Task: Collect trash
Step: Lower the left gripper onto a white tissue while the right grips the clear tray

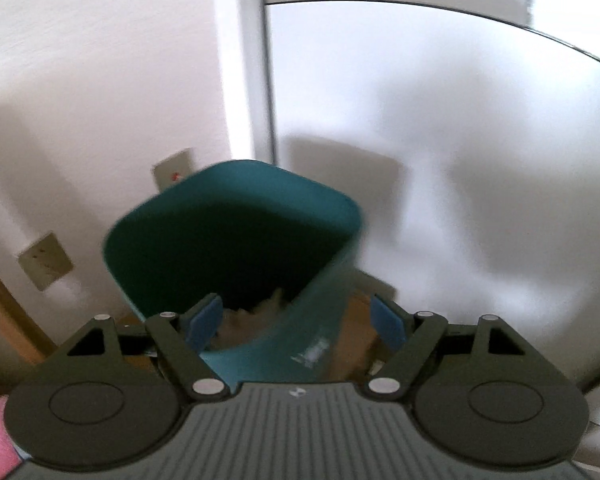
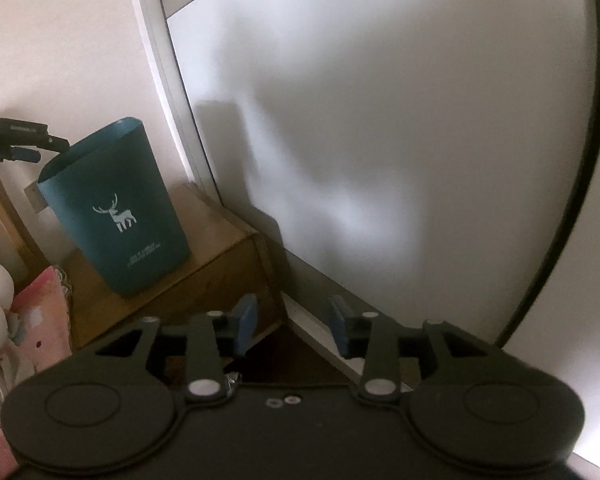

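Note:
A teal trash bin (image 1: 236,248) with a white deer print stands on a wooden cabinet (image 2: 204,280) against the wall; it also shows in the right wrist view (image 2: 116,208). Crumpled brownish trash (image 1: 256,312) lies in its bottom. My left gripper (image 1: 296,320) is open and hovers over the bin's near rim, its left pad inside the opening and its right pad outside the bin's wall. It shows in the right wrist view (image 2: 24,148) at the bin's rim. My right gripper (image 2: 292,328) is open and empty, low and to the right of the cabinet.
A large white panel with a dark edge (image 2: 380,140) leans against the wall right of the bin. Wall sockets (image 1: 44,260) sit left of the bin. Pink plush toys (image 2: 16,312) lie at the left beside the cabinet.

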`<act>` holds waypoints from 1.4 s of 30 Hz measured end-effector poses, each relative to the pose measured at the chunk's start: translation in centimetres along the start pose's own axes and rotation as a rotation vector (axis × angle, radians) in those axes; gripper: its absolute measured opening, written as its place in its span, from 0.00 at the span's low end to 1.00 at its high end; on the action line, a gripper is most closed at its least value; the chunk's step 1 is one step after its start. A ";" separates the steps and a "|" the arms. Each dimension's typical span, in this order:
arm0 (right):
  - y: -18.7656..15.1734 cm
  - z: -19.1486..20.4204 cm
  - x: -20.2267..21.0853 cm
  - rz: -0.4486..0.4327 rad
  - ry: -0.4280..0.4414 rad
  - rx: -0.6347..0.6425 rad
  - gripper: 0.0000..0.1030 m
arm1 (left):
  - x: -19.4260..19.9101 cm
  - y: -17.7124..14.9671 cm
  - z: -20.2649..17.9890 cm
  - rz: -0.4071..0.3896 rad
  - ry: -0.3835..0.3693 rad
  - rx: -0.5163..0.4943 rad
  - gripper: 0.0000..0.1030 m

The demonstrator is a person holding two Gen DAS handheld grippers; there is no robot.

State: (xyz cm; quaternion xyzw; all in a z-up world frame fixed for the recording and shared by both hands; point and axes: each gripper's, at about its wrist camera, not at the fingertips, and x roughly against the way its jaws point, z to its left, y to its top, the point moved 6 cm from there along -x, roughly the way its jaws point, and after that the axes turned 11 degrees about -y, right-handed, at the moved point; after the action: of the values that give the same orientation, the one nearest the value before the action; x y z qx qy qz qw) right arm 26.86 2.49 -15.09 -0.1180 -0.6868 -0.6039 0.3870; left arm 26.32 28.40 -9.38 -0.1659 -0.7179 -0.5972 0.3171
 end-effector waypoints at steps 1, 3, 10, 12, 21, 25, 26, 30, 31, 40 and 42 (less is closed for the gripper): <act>-0.4 -0.2 -0.2 0.004 0.003 -0.004 0.45 | 0.1 -0.6 -0.7 -0.001 -0.013 -0.001 0.79; -1.3 -0.4 -0.7 0.014 0.005 -0.011 0.47 | -0.2 -1.9 -1.9 -0.001 -0.044 0.006 0.79; -4.2 -1.4 -4.2 0.082 0.021 -0.047 0.51 | -4.8 -7.0 -4.6 0.046 -0.125 0.009 0.79; -5.1 -1.5 -5.6 0.108 0.030 -0.055 0.51 | -6.6 -8.7 -5.2 0.060 -0.139 -0.009 0.82; -9.8 -2.6 -14.3 0.223 0.019 -0.098 0.52 | -18.6 -18.4 -6.5 0.215 -0.209 -0.071 1.00; -12.4 -3.3 -19.0 0.305 0.002 -0.103 0.52 | -25.2 -23.5 -6.9 0.305 -0.227 -0.126 1.00; -13.0 -3.4 -20.0 0.322 -0.005 -0.098 0.52 | -26.9 -24.8 -7.0 0.328 -0.233 -0.132 1.00; -15.2 -3.3 -24.4 0.373 -0.019 -0.044 0.52 | -33.0 -30.0 -6.9 0.424 -0.252 -0.138 1.00; -15.9 -3.2 -25.6 0.385 -0.023 -0.025 0.52 | -34.4 -31.2 -7.0 0.448 -0.254 -0.141 1.00; -21.4 -1.3 -35.1 0.507 0.009 0.059 0.52 | -43.5 -40.2 -7.5 0.579 -0.219 -0.256 1.00; -22.6 -0.6 -37.1 0.527 0.018 0.100 0.52 | -44.8 -42.1 -7.3 0.613 -0.212 -0.271 1.00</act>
State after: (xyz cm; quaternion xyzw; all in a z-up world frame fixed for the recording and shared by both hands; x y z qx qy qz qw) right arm 37.87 7.78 -56.80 -0.2682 -0.6577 -0.4487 0.5424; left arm 35.54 17.87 -69.73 -0.4753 -0.5778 -0.5437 0.3802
